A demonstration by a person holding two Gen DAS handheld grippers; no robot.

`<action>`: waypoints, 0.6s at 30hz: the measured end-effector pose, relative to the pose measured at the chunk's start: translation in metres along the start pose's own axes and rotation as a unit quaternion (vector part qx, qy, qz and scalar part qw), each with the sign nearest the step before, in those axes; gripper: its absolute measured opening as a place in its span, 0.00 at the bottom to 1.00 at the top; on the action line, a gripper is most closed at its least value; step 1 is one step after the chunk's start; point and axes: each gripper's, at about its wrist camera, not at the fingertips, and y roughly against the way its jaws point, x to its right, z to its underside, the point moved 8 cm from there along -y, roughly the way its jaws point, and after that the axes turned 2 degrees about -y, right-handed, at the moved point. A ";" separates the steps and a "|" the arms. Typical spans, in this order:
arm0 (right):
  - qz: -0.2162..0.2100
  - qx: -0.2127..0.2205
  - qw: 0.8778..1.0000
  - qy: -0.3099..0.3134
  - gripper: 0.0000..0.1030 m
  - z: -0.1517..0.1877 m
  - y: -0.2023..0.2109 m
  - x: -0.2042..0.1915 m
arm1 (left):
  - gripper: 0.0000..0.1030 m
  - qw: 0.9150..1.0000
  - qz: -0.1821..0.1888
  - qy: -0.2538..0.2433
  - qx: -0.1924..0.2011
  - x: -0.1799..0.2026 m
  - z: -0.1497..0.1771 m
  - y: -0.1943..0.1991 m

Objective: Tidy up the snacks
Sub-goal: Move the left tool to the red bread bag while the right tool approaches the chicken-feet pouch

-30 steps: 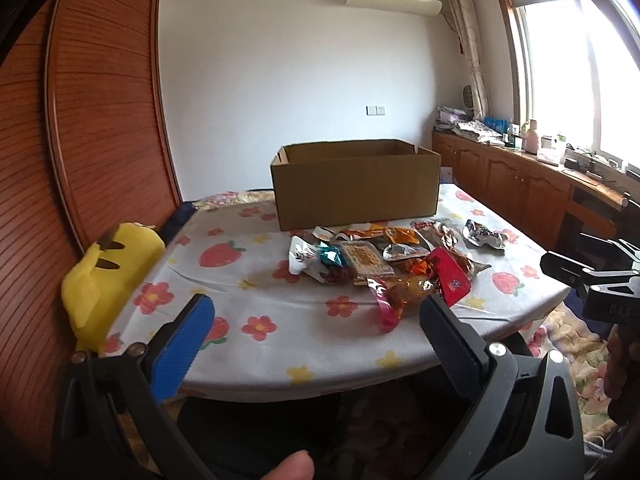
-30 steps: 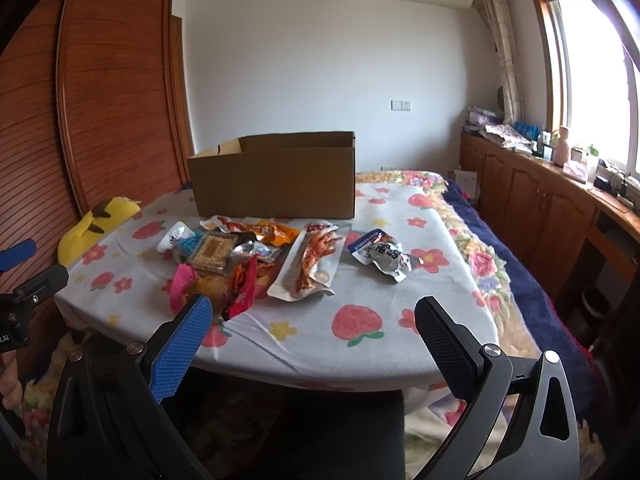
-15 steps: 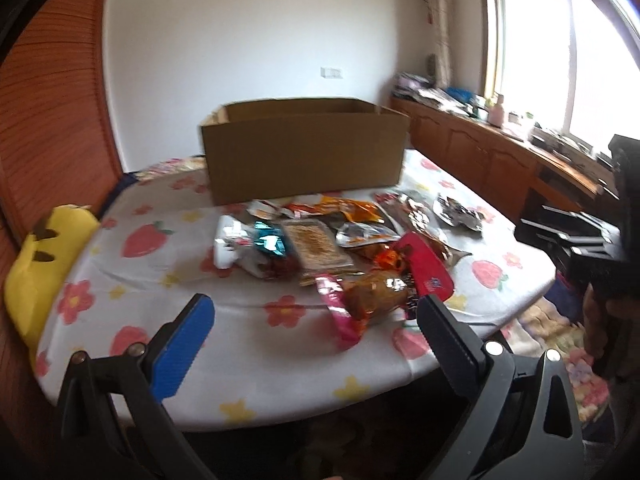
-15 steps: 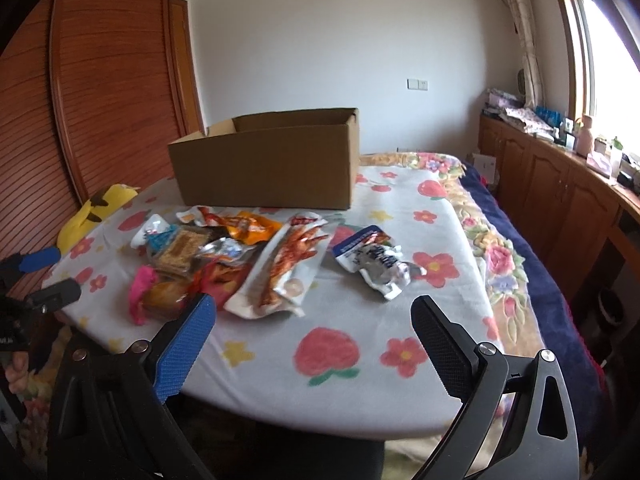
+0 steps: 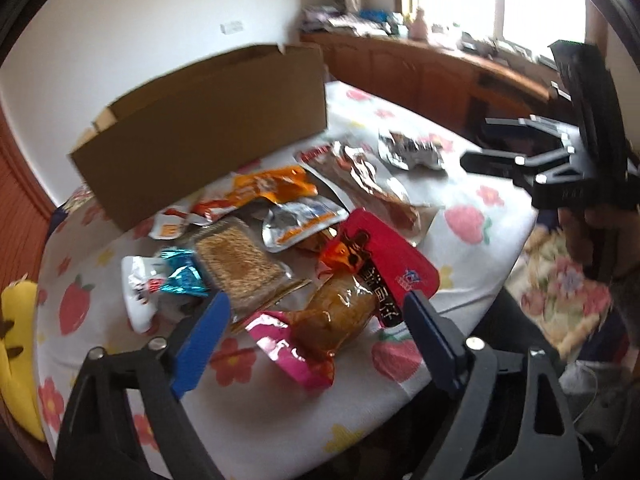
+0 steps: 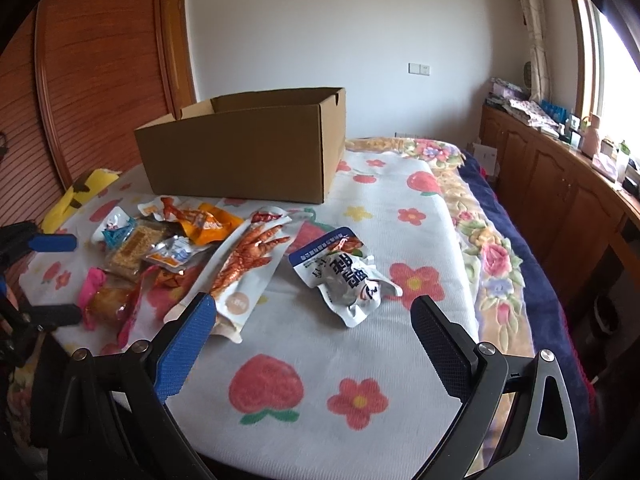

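Note:
An open cardboard box [image 5: 208, 132] [image 6: 248, 152] stands at the back of a flower-print cloth [image 6: 320, 380]. Several snack packets lie in front of it: a red packet [image 5: 384, 264], a clear pink-ended packet [image 5: 332, 312], a cracker bar [image 5: 240, 264], a chicken-feet pouch [image 6: 248, 268] and a white-and-blue pouch [image 6: 344, 276]. My left gripper [image 5: 316, 308] hovers over the pink-ended packet with its jaws closing, pads apart from it. My right gripper [image 6: 312, 306] is open just short of the white-and-blue pouch, nothing between its fingers.
A yellow plush toy [image 5: 16, 344] [image 6: 84, 192] lies at the cloth's left edge. Wooden cabinets [image 6: 560, 200] with clutter on top run under the window at the right. A wooden wardrobe [image 6: 100, 60] stands at the left.
Both grippers came nearer to the snack pile and tipped downward. The left one rolled, so its view is tilted, and its jaws stand a little narrower.

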 end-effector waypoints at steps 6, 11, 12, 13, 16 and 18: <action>-0.005 -0.013 1.000 0.009 0.96 -0.004 -0.013 0.003 | 0.73 0.997 0.028 -0.064 -0.043 0.011 0.001 -0.020; -0.009 -0.019 1.000 0.010 0.96 -0.007 -0.022 0.006 | 0.71 0.994 0.054 -0.075 -0.060 0.013 -0.002 -0.028; -0.011 -0.020 1.000 0.010 0.96 -0.008 -0.024 0.006 | 0.71 0.993 0.058 -0.078 -0.061 0.013 -0.003 -0.029; -0.014 -0.021 1.000 0.009 0.96 -0.008 -0.025 0.005 | 0.72 0.993 0.060 -0.079 -0.062 0.013 -0.004 -0.030; -0.022 -0.020 0.999 0.010 0.96 -0.010 -0.028 0.000 | 0.74 0.993 0.065 -0.077 -0.065 0.014 -0.004 -0.034; -0.030 -0.022 0.999 0.009 0.96 -0.012 -0.030 -0.004 | 0.76 0.993 0.061 -0.083 -0.063 0.015 -0.003 -0.036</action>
